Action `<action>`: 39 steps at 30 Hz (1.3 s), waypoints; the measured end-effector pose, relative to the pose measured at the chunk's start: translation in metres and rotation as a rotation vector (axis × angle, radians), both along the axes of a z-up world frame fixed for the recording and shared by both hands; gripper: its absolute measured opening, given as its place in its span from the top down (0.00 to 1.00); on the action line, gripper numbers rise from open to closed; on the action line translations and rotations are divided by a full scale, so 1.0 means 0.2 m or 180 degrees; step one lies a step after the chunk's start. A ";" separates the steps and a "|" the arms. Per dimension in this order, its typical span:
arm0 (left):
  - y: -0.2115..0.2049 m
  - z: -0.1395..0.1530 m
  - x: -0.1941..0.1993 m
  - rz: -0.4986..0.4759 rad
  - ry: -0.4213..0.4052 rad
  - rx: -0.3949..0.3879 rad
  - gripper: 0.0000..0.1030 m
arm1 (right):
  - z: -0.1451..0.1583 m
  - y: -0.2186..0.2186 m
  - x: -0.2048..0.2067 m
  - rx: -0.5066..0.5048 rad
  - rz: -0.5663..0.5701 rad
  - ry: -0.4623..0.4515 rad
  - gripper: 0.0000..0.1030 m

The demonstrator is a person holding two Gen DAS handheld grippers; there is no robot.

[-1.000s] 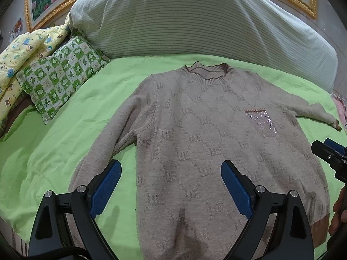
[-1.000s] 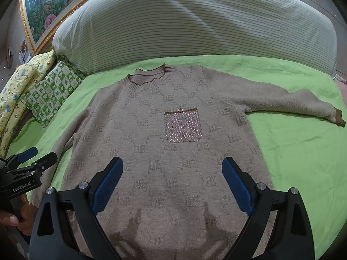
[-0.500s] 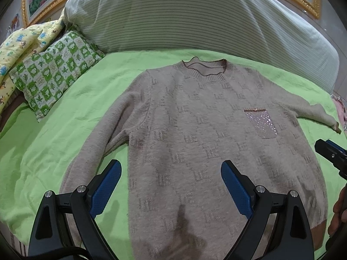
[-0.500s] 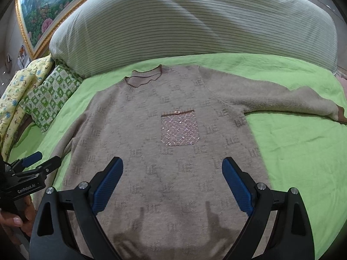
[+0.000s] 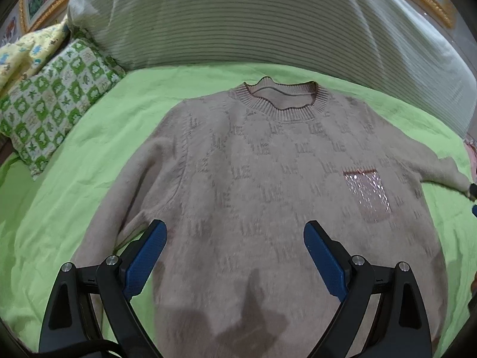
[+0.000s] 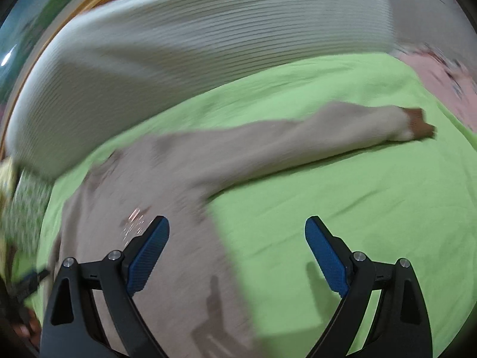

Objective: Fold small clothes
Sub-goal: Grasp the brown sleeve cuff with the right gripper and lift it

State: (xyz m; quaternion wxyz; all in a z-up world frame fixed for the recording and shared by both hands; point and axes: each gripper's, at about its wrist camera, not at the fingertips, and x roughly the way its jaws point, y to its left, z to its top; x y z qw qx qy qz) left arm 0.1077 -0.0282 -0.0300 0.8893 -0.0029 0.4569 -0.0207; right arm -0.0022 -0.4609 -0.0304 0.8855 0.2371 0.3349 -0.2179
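A beige knit sweater (image 5: 268, 185) with a sparkly chest pocket (image 5: 368, 194) lies flat, front up, on a green bedsheet (image 5: 89, 161), collar at the far side. My left gripper (image 5: 235, 238) is open and empty, hovering over the sweater's lower body. In the blurred right wrist view, the sweater's right sleeve (image 6: 298, 140) stretches out to the right, ending in a brown cuff (image 6: 420, 125). My right gripper (image 6: 237, 235) is open and empty, above the sweater's right side edge and the bare sheet (image 6: 342, 197).
A large striped pillow (image 5: 253, 24) lies along the far side of the bed. A green-and-white patterned cushion (image 5: 53, 101) and a yellow printed cloth (image 5: 26, 47) sit at the far left. Pink fabric (image 6: 441, 71) shows at the bed's right edge.
My right gripper has swung to the right, from facing the sweater's chest to facing its right sleeve. My left gripper has moved a little closer over the sweater's body.
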 end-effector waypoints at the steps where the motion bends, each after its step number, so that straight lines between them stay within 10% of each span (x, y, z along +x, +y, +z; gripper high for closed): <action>1: -0.01 -0.01 0.04 0.0005 0.0025 -0.0040 0.09 | 0.00 -0.11 -0.01 0.0066 -0.0170 -0.0050 0.10; 13: -0.12 -0.13 0.50 0.0069 0.0245 -0.0283 0.09 | -0.24 -1.14 -0.12 0.1142 -0.1932 -0.0332 0.36; 16: -0.15 -0.20 0.58 0.0075 0.0337 -0.0259 0.09 | -0.22 -1.20 -0.05 0.1053 -0.1852 -0.0172 0.82; 22: -0.19 -0.38 0.62 0.0094 0.0609 0.0034 0.09 | 0.27 -1.15 -0.06 0.0242 -0.1778 -0.0573 0.87; 30: -0.06 -0.30 0.47 0.0201 0.0561 -0.0368 0.09 | 0.74 -0.18 0.36 0.0242 0.0137 -0.1322 0.87; 37: 0.08 -0.21 0.37 0.0409 0.0548 -0.0616 0.09 | 0.46 0.84 0.84 0.0760 0.1808 -0.0871 0.77; 39: 0.14 -0.21 0.34 0.0452 0.0586 -0.0704 0.09 | 0.36 1.04 0.86 0.1033 0.2204 -0.0715 0.47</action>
